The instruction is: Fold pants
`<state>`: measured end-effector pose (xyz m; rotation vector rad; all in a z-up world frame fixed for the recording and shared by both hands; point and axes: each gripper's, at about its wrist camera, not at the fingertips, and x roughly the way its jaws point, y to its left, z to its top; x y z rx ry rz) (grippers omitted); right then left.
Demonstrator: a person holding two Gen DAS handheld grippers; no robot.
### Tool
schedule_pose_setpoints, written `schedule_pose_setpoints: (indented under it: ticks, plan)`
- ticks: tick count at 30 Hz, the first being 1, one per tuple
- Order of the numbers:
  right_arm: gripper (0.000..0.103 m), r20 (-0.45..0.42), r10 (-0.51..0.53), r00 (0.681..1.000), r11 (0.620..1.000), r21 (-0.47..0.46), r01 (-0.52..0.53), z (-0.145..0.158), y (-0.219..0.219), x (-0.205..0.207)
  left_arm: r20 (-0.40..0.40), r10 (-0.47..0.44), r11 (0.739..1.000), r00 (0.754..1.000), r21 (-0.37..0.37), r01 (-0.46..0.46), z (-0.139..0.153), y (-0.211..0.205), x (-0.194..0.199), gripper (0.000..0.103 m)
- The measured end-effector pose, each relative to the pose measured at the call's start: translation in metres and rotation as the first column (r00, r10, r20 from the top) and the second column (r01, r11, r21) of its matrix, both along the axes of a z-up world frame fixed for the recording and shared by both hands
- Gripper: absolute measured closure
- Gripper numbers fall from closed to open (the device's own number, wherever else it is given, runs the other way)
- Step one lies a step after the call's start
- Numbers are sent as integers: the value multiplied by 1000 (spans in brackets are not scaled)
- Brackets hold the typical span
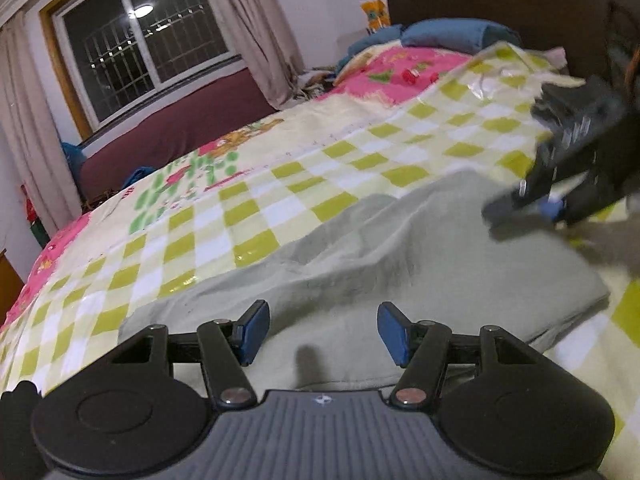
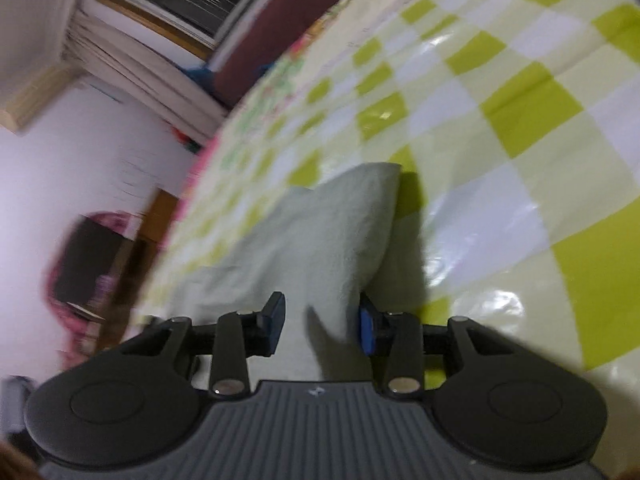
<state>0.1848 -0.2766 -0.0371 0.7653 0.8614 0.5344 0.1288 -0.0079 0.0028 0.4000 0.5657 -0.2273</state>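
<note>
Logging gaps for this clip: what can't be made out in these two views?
- Near edge of the pants: left wrist view, hidden behind the left gripper.
- Right gripper: left wrist view, motion-blurred and cut off by the right edge.
- Whether the right gripper's pads touch the cloth: right wrist view, blurred.
- Room beyond the checked cover: right wrist view, smeared.

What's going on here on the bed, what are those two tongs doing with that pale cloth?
A person is folding pale green pants on a bed covered with a green and white checked sheet, using handheld tongs. The left tongs are open just above the near part of the pants, gripping nothing. The right tongs are partly open with a raised fold of the fabric between their pads; the blur hides whether they press it. The pants already lie in a thick, partly folded bundle.
</note>
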Motion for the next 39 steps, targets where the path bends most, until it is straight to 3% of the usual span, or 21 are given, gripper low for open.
schedule_pose_setpoints:
  ticks: [3, 4, 5, 6, 11, 15, 17, 20, 23, 25, 27, 29, 31, 34, 36, 38, 39]
  plan:
    - [68, -36, -6, 999, 1000, 12, 6, -14, 8, 19, -39, -1, 1000, 999, 21, 1, -11, -5, 10, 29]
    - [87, -45, -9, 999, 1000, 2, 9, -18, 13, 23, -52, 6, 1000, 999, 29, -5, -15, -8, 14, 29]
    - [97, -61, -17, 998, 1000, -12, 16, -22, 20, 28, -64, 13, 999, 998, 39, -10, -17, -10, 18, 29]
    - [99, -85, -31, 996, 999, -14, 30, -23, 22, 31, -77, 18, 998, 997, 53, -14, -19, -13, 19, 29]
    - [100, -35, -75, 997, 997, -36, 74, -4, -17, 3, -147, -40, 998, 988, 50, 47, -20, -36, 11, 29]
    - [100, -84, -148, 985, 977, -169, 132, 0, -77, -26, -202, -149, 989, 968, -25, 147, -18, -67, -4, 27]
    - [100, -87, -167, 982, 962, -232, 143, 9, -97, -39, -188, -205, 979, 961, -33, 202, -11, -86, -11, 27]
    - [99, -72, -177, 982, 948, -279, 150, 25, -115, -49, -102, -245, 970, 964, -32, 243, 7, -104, -12, 26]
    - [99, -66, -218, 974, 930, -315, 187, 29, -128, -54, -65, -215, 977, 974, -7, 215, 8, -111, 4, 23]
    - [98, -79, -253, 964, 922, -322, 216, 25, -133, -55, -113, -164, 986, 980, 3, 166, -5, -107, 20, 23]
    - [97, -93, -276, 957, 911, -343, 230, 19, -134, -55, -218, -123, 992, 968, 7, 128, -18, -95, 31, 22]
    - [96, -111, -301, 947, 908, -337, 249, 19, -137, -56, -220, -120, 993, 968, -27, 117, -19, -83, 22, 22]
    - [93, -101, -327, 940, 894, -357, 272, 23, -141, -64, -215, -120, 993, 969, -11, 120, -18, -73, 10, 22]
    - [86, -63, -347, 936, 849, -446, 285, 37, -134, -66, -202, -87, 996, 976, -17, 85, -19, -57, -6, 22]
    - [83, 9, -342, 940, 778, -558, 288, 51, -118, -66, -172, -76, 996, 982, -54, 68, -13, -47, -13, 22]
    - [80, 121, -326, 938, 638, -704, 312, 66, -95, -68, -137, -64, 996, 989, -65, 55, -12, -43, -16, 22]
    - [78, 161, -326, 932, 586, -739, 332, 71, -86, -68, -126, -65, 996, 990, -71, 56, -13, -42, -19, 22]
